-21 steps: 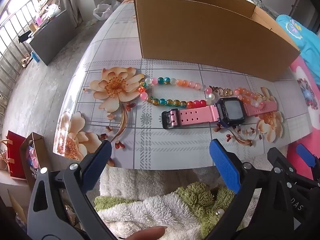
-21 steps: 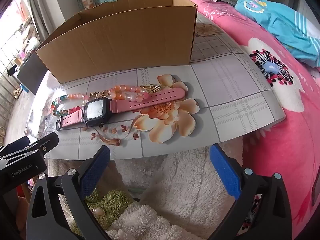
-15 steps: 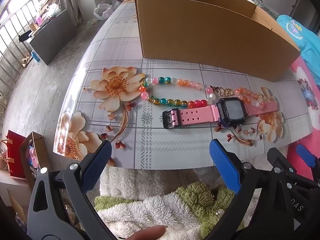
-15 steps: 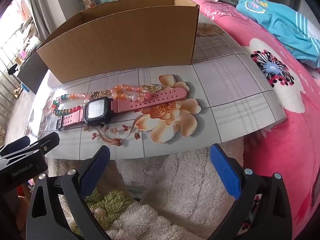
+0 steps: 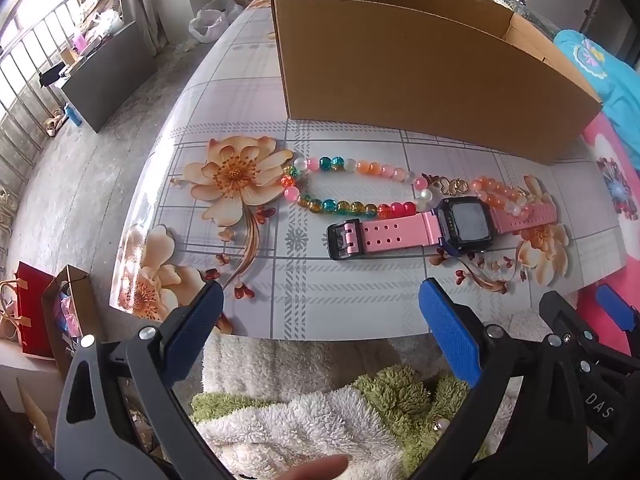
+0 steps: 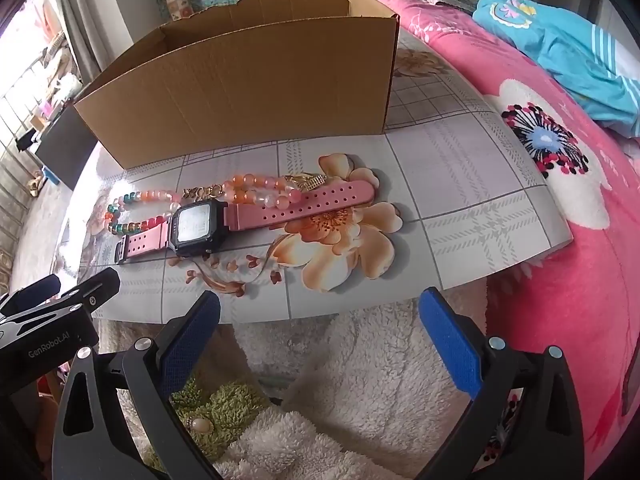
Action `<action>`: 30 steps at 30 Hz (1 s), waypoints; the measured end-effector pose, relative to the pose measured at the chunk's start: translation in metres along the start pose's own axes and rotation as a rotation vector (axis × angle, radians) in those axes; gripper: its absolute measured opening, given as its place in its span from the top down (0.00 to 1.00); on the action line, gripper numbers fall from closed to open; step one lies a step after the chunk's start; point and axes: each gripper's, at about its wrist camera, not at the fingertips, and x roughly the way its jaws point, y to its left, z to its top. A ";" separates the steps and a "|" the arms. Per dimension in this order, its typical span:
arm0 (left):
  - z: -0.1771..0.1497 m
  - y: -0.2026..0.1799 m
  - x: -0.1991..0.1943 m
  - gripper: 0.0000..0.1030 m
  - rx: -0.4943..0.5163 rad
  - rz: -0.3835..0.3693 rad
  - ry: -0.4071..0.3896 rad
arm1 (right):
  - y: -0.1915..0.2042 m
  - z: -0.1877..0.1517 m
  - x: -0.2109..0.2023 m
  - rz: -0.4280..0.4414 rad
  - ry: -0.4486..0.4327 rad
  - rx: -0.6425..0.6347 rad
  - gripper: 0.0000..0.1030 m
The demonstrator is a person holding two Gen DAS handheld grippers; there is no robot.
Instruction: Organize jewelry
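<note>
Surface: flowered tablecloth (image 5: 304, 292) over a small table, with a pink bedspread (image 6: 580, 280) alongside.
Nearest: fluffy white and green cloth (image 5: 304, 420) below the table edge, under both tools; a fingertip (image 5: 320, 466) shows at the bottom of the left view.
Left gripper (image 5: 320, 332): fingers spread wide, nothing between them, hanging short of the table edge.
Right gripper (image 6: 320, 332): fingers equally spread, empty, also short of the edge.
Watch (image 5: 444, 228): lies flat near the front of the table, pink strap stretched out to both sides.
Beads (image 5: 352, 186): a loose strand just behind the watch, touching it; its far end with the gold links overlaps the strap.
Box (image 5: 420, 80): open cardboard, farthest back, well apart from the jewelry.
Handling: watch looks light, the strap bendy, the face slick; the strap beside the case seems the best hold. Beads are likely limp and prone to roll, so pinch a few together.
Change: barely any; both tools sit almost as they did a moment ago, and the jewelry is untouched.
</note>
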 end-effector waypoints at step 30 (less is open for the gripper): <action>0.005 0.000 -0.008 0.08 -0.006 0.006 -0.015 | 0.000 0.004 -0.005 -0.005 -0.014 -0.001 0.05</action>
